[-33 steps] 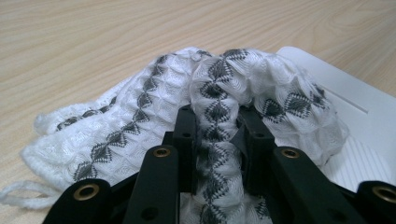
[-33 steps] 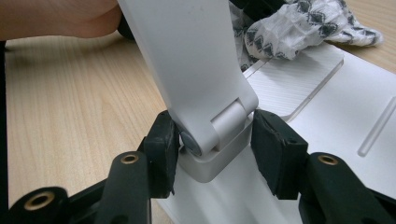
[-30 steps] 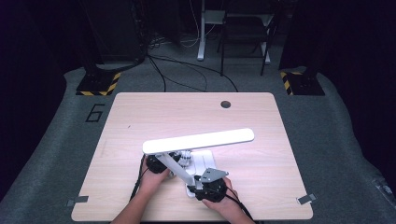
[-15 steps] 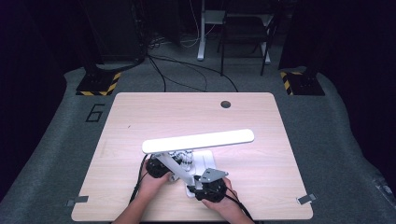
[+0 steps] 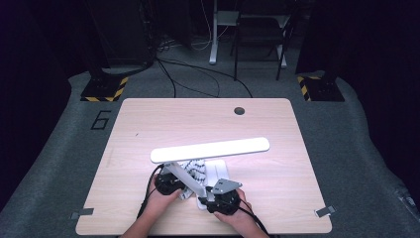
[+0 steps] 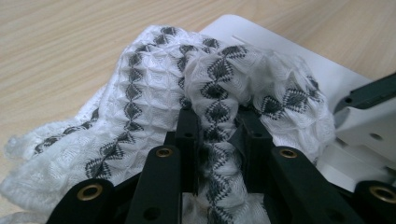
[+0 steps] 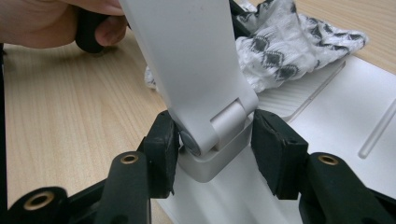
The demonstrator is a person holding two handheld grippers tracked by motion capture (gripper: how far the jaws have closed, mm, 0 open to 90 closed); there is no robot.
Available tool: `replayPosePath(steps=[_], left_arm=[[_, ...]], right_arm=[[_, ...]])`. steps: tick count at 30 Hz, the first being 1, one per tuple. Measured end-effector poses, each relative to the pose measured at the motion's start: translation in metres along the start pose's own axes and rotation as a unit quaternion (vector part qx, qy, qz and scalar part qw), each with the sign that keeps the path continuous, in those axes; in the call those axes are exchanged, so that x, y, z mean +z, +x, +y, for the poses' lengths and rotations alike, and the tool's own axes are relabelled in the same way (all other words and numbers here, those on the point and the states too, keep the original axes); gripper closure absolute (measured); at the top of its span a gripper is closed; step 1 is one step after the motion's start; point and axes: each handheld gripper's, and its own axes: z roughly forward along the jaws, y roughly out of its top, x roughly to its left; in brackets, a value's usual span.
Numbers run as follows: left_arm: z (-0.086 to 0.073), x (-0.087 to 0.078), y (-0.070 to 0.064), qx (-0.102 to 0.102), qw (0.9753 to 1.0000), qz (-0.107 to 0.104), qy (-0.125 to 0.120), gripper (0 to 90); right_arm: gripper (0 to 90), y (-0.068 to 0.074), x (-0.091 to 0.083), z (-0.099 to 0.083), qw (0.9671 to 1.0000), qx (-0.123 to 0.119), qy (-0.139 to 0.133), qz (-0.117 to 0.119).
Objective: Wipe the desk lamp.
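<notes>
The left gripper (image 5: 174,184) sits at the near edge of the table (image 5: 148,124), its jaws closed on a fold of the white cloth (image 6: 210,98) with black diamond rows. The fold runs up between the fingers (image 6: 187,128) and is pinched firmly. The rest of the cloth lies bunched partly on the wood and partly on the lamp base (image 6: 285,46).

At centre, the desk lamp stands with its long white head (image 5: 210,149) spanning crosswise above the cloth and its arm (image 7: 187,60) sloping down to the hinge (image 7: 219,133) at the near end of the base.

The right gripper (image 5: 223,196) is positioned at that hinge. Its pads (image 7: 275,154) bracket the hinge block on both sides; the left pad touches it, while the right pad appears to stand just off, so the grip is narrow but probably not fully clamped.

Recommended procedure for this wiping step:
1. Close the right jaws squarely on the hinge block, not on the arm, so the base cannot slide.
2. Keep the cloth fold deep between the left fingers.
3. Draw the cloth flat across the base in short strokes.
4. Keep the left gripper clear of the sloping arm.
</notes>
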Motion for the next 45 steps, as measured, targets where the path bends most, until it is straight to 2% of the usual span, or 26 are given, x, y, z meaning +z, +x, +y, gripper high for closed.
replayPosePath(steps=[2,6,9,10,23,30,39,40,45], left_arm=[[-0.001,-0.001,-0.003,-0.004,1.0000,-0.005,0.000,73.3],[-0.004,-0.004,-0.009,0.001,0.9998,-0.018,0.002,73.3],[-0.006,-0.006,-0.013,0.003,0.9998,-0.018,-0.001,73.2],[-0.007,-0.006,-0.015,-0.004,0.9998,-0.022,0.000,73.2],[-0.011,-0.011,-0.025,0.012,0.9993,-0.036,0.007,73.0],[-0.013,-0.012,-0.021,0.005,0.9991,-0.043,0.000,71.8],[-0.014,-0.014,-0.020,0.006,0.9993,-0.036,-0.006,70.5],[-0.013,-0.015,-0.020,0.008,0.9994,-0.031,-0.011,70.5],[-0.013,-0.019,-0.017,0.003,0.9994,-0.033,-0.009,70.3]], right_arm=[[51.9,0.000,0.000,0.000,1.0000,0.000,0.000,0.000],[51.9,0.001,0.000,0.000,1.0000,0.006,0.000,-0.001],[51.9,0.001,0.000,0.000,1.0000,0.006,-0.001,-0.002],[51.9,0.001,0.000,0.000,1.0000,0.006,-0.001,-0.002],[51.9,0.002,0.000,-0.001,0.9999,0.010,-0.002,-0.005],[51.9,0.002,0.000,-0.001,0.9999,0.010,-0.002,-0.005],[51.0,0.001,0.000,-0.001,1.0000,0.009,-0.002,0.001],[49.3,0.001,0.000,-0.001,0.9999,0.010,-0.002,0.005],[44.3,0.001,0.000,-0.001,1.0000,0.004,-0.002,0.009]])
